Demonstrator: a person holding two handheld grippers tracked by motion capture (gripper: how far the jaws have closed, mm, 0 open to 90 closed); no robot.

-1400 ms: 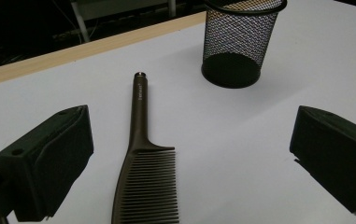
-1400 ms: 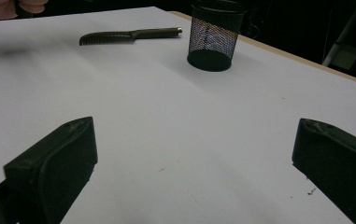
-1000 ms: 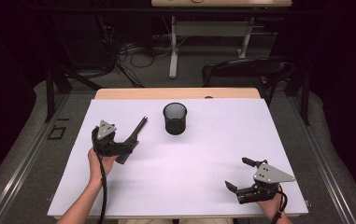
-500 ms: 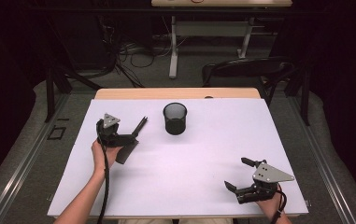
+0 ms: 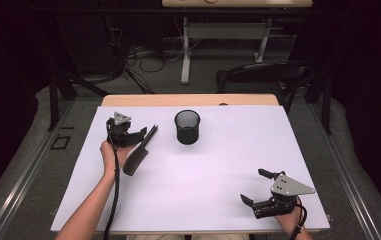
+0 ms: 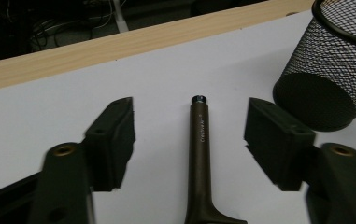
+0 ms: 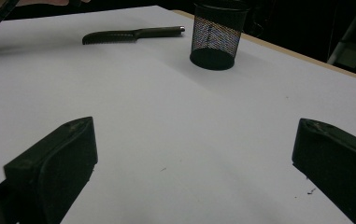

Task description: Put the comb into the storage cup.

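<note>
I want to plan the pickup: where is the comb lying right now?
In the high view the black comb lies flat on the white table, left of the mesh cup, its handle between the open left gripper jaws.

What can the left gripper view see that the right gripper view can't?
Left gripper view: tiny writing on the comb handle, close up, and its metal tip. Right gripper view: the comb's teeth and full length, lying far off. Both: the black mesh cup and the white table.
</note>
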